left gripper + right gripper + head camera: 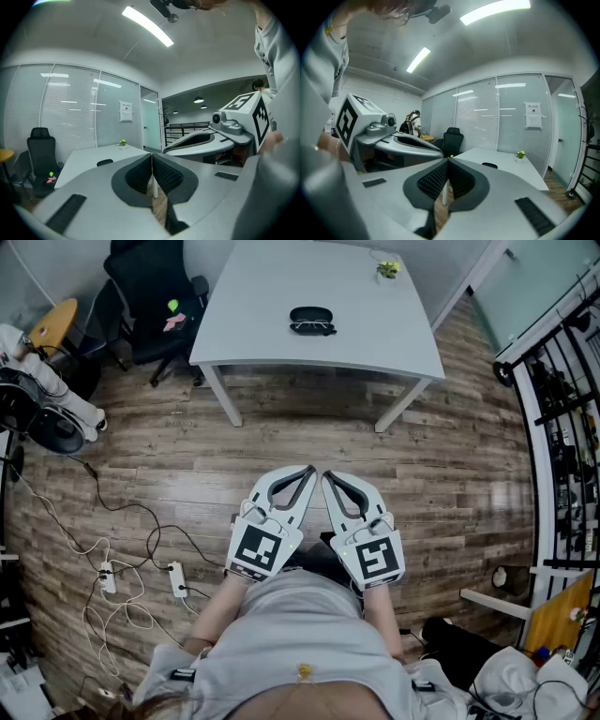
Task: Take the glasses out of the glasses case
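Head view: the glasses case lies mid-table, well apart from the left gripper and right gripper; left gripper view: jaws together, empty; right gripper view: likewise; the case is probably light, rigid and slippery; grip its sides.

A white desk stands on a wood-plank floor. A dark glasses case lies near the desk's middle, somewhat toward the near edge, and a thin frame that looks like glasses touches the case's near side. A small potted plant sits at the far right corner, well apart from the case.
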